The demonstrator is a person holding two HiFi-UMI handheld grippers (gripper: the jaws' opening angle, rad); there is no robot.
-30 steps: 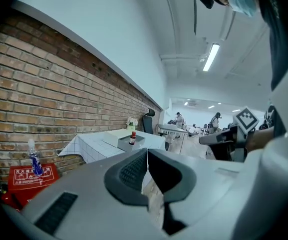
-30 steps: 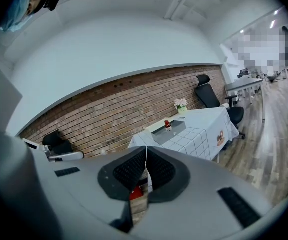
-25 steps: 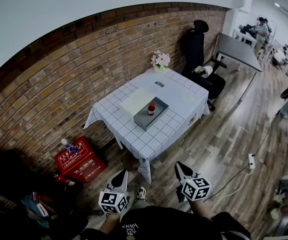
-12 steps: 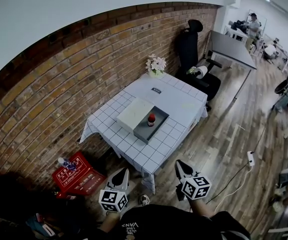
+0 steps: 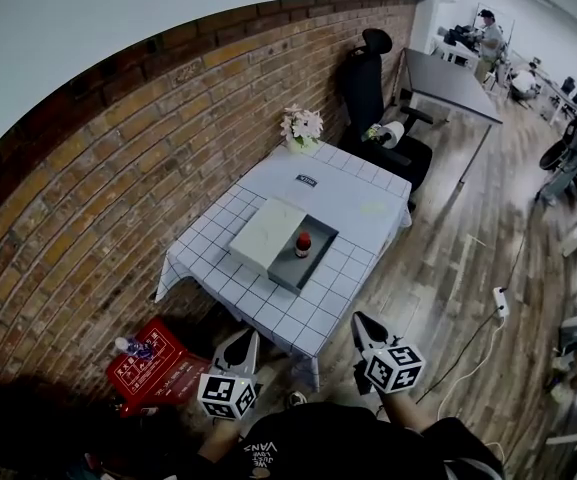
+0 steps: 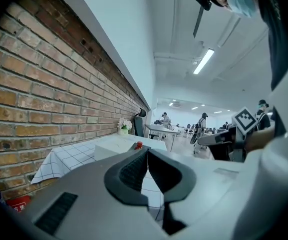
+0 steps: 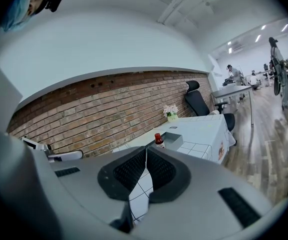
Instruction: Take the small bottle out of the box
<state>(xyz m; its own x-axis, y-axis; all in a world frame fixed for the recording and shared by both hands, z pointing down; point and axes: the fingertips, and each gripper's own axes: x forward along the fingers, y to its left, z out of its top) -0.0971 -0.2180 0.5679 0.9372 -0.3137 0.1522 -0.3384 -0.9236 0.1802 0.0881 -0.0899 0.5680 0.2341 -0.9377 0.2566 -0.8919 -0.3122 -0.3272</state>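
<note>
Well beyond right gripper (image 5: 360, 321), bottle (image 5: 304, 243) in box (image 5: 286, 265).

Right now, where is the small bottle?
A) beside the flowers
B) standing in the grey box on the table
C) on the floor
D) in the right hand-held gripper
B: the small bottle stands upright inside the grey box on the checked table.

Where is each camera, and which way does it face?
Head view: on the head, steeply down at table, box, bottle; left hand-held gripper and right hand-held gripper show.
Left gripper view: rides the left one, along shut jaws toward the table; the right one shows.
Right gripper view: rides the right one, along shut jaws toward the bottle.
All share the bottle and brick wall.
</note>
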